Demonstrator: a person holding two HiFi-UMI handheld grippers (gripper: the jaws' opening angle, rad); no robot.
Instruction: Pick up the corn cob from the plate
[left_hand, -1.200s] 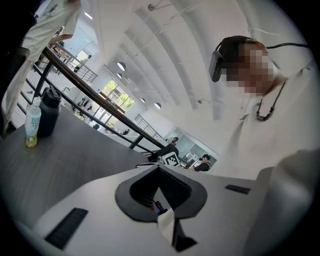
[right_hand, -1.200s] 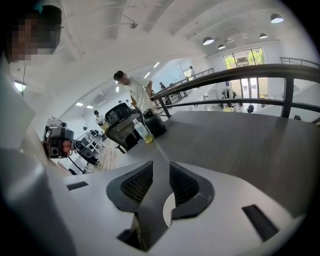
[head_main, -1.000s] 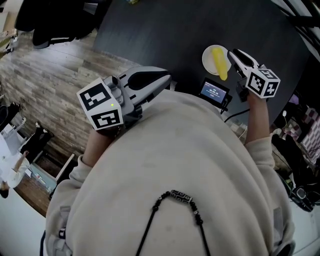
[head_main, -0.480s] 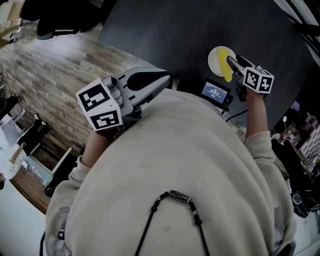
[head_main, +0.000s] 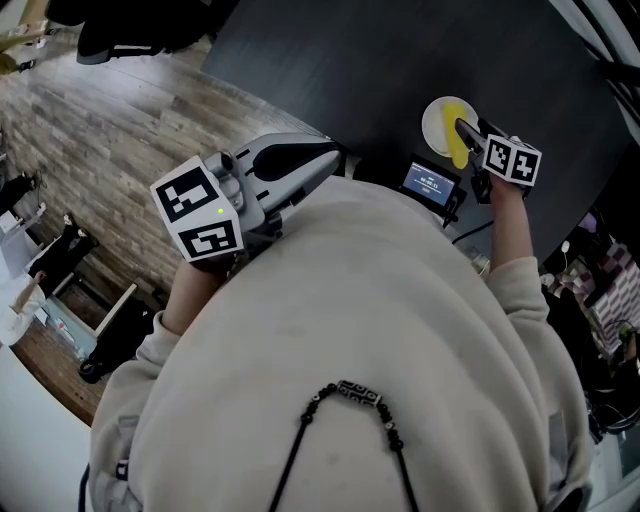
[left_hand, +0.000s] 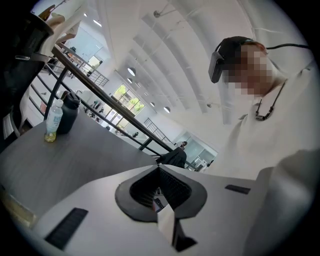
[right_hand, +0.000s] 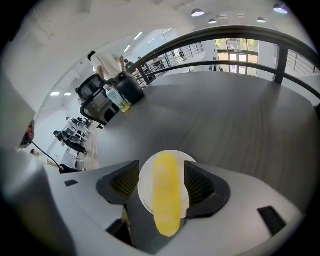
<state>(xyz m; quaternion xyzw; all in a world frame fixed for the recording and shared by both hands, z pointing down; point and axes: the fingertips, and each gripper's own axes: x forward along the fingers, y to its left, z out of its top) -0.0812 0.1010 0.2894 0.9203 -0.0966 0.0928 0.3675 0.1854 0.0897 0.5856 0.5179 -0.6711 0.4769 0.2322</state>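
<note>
The right hand-held gripper (right_hand: 161, 167), jaws opening, straddles the long yellow corn cob (right_hand: 165, 200) lying ungripped on the small round white plate (right_hand: 145, 188), so the approach seems nearly done; next, lower and squeeze its sides

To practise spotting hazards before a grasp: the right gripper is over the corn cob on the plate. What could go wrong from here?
1. The right gripper, its jaws opening, straddles the corn cob without touching it; the rounded cob could roll or slip out as they close.
2. The small plate sits right under the jaws, so their tips might catch its rim and tip or drag it.
</note>
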